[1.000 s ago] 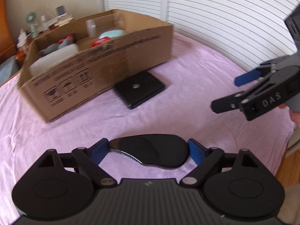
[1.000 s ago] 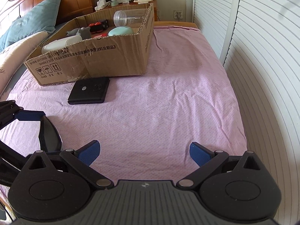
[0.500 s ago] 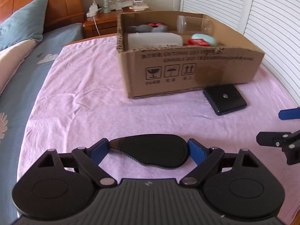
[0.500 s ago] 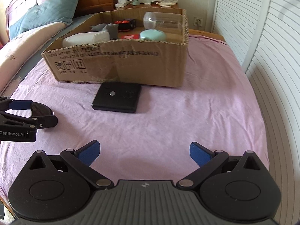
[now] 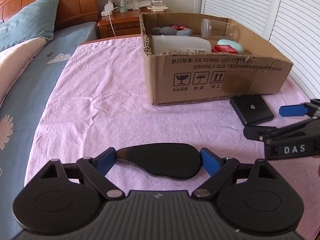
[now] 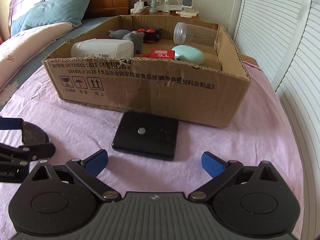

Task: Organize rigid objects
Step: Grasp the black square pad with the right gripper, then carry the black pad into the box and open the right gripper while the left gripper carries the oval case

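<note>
- Risk on the left: left gripper (image 5: pixel 158 161) has its 2 blue fingers (image 5: pixel 105 161) pressed on the ends of a flat black oval object (image 5: pixel 162 163), held over the pink sheet (image 5: pixel 96 104); the object is thin and smooth-looking, so I judge it could pivot or slip out if tilted on the way to the box
- Risk at the rim: the cardboard box (image 5: pixel 216 80) has a tall, ragged front wall, and a low carry could catch the oval on it and knock it loose
- Risk in the middle: the flat black square device (image 6: pixel 146 135) lies on the sheet, just in front of the box wall; being so flat, the fingers may scrape the cloth or push it against the cardboard
- Right gripper (image 6: pixel 155 163) hovers just short of that device, fingers spread wide and holding nothing
- Box contents, left to right: white rectangular container (image 6: pixel 102 49), 2 grey animal figures (image 6: pixel 128 37), black piece with red knobs (image 6: pixel 149 34), red block (image 6: pixel 162 54), mint oval case (image 6: pixel 188 56), clear jar (image 6: pixel 196 35) lying on its side
- Free floor remains at the right end, so both black items should fit
</note>
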